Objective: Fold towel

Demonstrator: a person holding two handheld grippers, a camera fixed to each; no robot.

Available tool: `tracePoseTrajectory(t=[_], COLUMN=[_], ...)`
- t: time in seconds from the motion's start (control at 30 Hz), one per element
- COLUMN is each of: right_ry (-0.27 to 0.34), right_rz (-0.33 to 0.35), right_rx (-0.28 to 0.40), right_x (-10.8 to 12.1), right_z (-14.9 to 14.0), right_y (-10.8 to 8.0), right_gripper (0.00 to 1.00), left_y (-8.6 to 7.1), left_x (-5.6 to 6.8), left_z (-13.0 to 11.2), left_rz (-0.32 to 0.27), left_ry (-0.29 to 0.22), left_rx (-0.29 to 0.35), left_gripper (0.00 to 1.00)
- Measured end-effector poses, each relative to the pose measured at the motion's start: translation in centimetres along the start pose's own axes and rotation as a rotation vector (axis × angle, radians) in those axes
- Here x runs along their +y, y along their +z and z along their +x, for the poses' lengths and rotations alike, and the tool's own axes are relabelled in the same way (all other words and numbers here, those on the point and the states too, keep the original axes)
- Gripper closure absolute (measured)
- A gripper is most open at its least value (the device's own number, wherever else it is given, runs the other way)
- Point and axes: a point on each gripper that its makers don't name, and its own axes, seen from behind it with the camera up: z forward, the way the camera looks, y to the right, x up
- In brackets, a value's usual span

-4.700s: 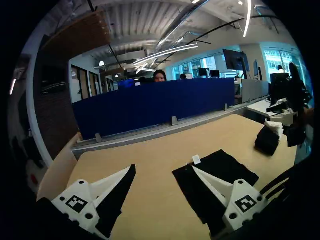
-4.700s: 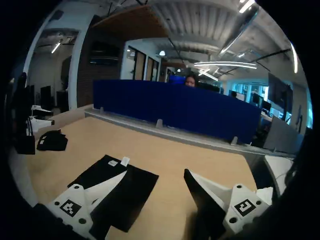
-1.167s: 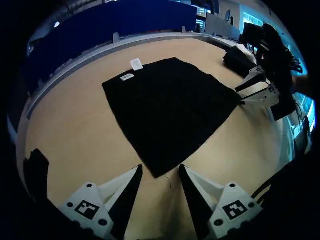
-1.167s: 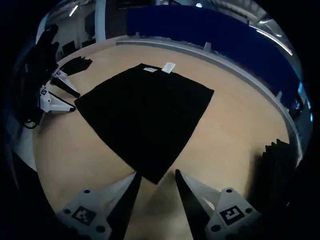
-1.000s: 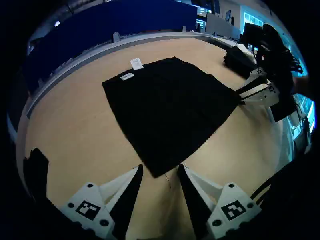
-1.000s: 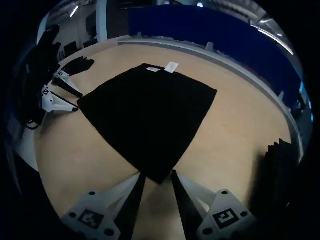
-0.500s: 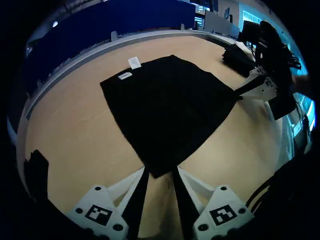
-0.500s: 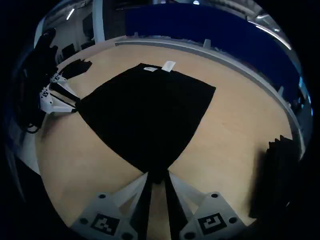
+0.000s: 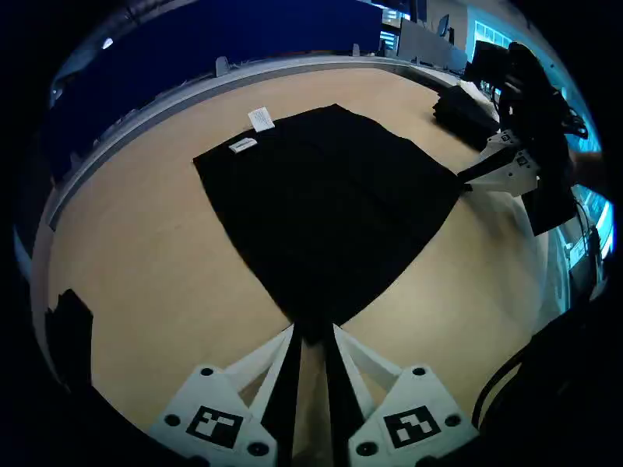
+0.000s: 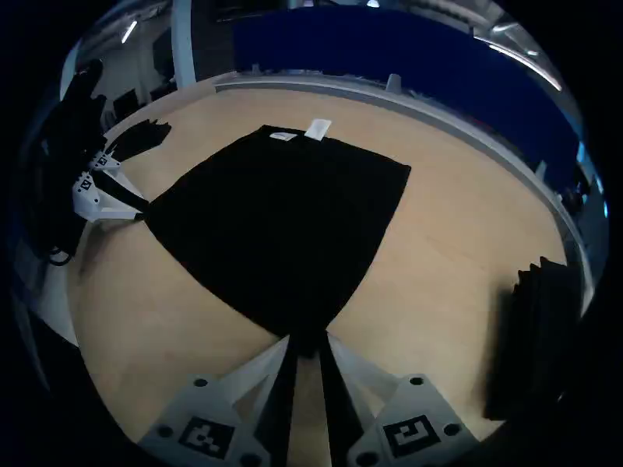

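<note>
A black towel [image 9: 327, 194] lies spread flat on the light wooden table [image 9: 140, 233], with white tags [image 9: 261, 119] at its far corner. In the left gripper view, my left gripper [image 9: 313, 333] is shut on the towel's nearest corner. Farther right in that view, the right gripper [image 9: 467, 177] pinches another corner. The right gripper view shows the same towel [image 10: 288, 226] with my right gripper [image 10: 307, 341] shut on the corner closest to it. At the towel's left corner in that view is the left gripper [image 10: 142, 208], held by a dark-sleeved arm.
A stack of folded black cloth [image 10: 537, 335] sits at the table's right edge, seen also as a dark stack [image 9: 70, 342] at lower left. A loose dark pile [image 9: 463, 109] lies at the far end. A blue partition [image 10: 389, 54] runs along the table's back.
Both grippers came down from looking across the room to the towel's near corners. Over the last second their fingers went from open to shut on those corners.
</note>
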Motion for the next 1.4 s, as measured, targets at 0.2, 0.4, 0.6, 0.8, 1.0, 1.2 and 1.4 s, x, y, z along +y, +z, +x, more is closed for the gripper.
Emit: tracePoseTrajectory(t=[0.2,0.4,0.6,0.8,1.0,1.2,1.4], right_ry=[0.005,-0.001,0.009,0.024,0.026,0.015,0.009], right_rz=[0.003,0.007,0.009,0.010,0.008,0.005,0.006], right_rx=[0.010,0.014,0.022,0.044,0.072,0.100,0.125], right_x=[0.1,-0.1,-0.1,0.0,0.0,-0.2,-0.4], right_z=[0.5,0.7,1.0,2.0,3.3,5.0,6.6], right_y=[-0.4,-0.6,-0.8,-1.5,-2.8,-4.5,-6.7], right_gripper=[0.81,0.81,0.81,0.81,0.81,0.81,0.81], left_y=[0.0,0.1,-0.4,-1.3,-2.5,-4.1,-5.8], left_x=[0.1,-0.3,-0.4,-0.5,-0.7,-1.1,-1.2], left_z=[0.2,0.6,1.0,1.7,3.1,4.7,5.9], left_rz=[0.000,0.030,0.027,0.022,0.023,0.029,0.031], left_ry=[-0.005,0.019,-0.006,-0.041,-0.076,-0.089,-0.112], left_rx=[0.007,0.013,0.019,0.040,0.072,0.105,0.128], left_gripper=[0.89,0.92,0.92,0.92,0.92,0.92,0.92])
